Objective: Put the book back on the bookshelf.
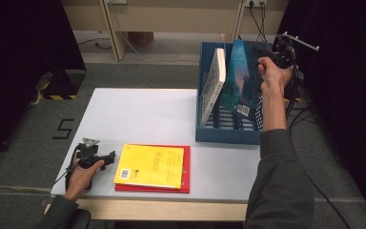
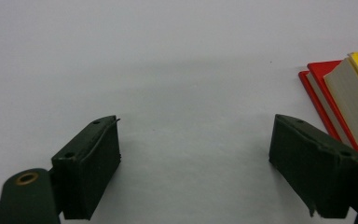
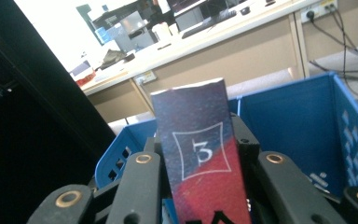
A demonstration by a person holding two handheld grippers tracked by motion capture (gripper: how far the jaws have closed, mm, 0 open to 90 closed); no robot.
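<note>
1. The right gripper [image 1: 275, 56] was held up at about two o'clock from the counter's centre, over the blue slotted plastic crate [image 1: 228, 133] that stood at the counter's far right corner.
2. In the right gripper view, that gripper [image 3: 200, 186] was clenched on the spine of a dark blue and red paperback book [image 3: 200, 158] marked with a white "3" in a square; the book stood upright between the jaws, with the crate's blue walls [image 3: 298, 126] behind it.
3. From the high view, the held book appeared as a teal-covered volume [image 1: 240, 78] tilted inside the crate, just to the right of a white-covered book [image 1: 213, 83] leaning against the crate's left wall.
4. The left gripper [image 1: 100, 159] rested on the white counter [image 1: 138, 112] at about eight o'clock, in the person's left hand [image 1: 81, 176].
5. In the left gripper view, its jaws stood released and wide apart with bare counter [image 2: 177, 70] between them.
6. A yellow softcover book [image 1: 150, 166] lay flat on a red hardcover book [image 1: 186, 183] at about six o'clock, just to the right of the left gripper; their edges showed at three o'clock in the left gripper view [image 2: 354, 93].
</note>
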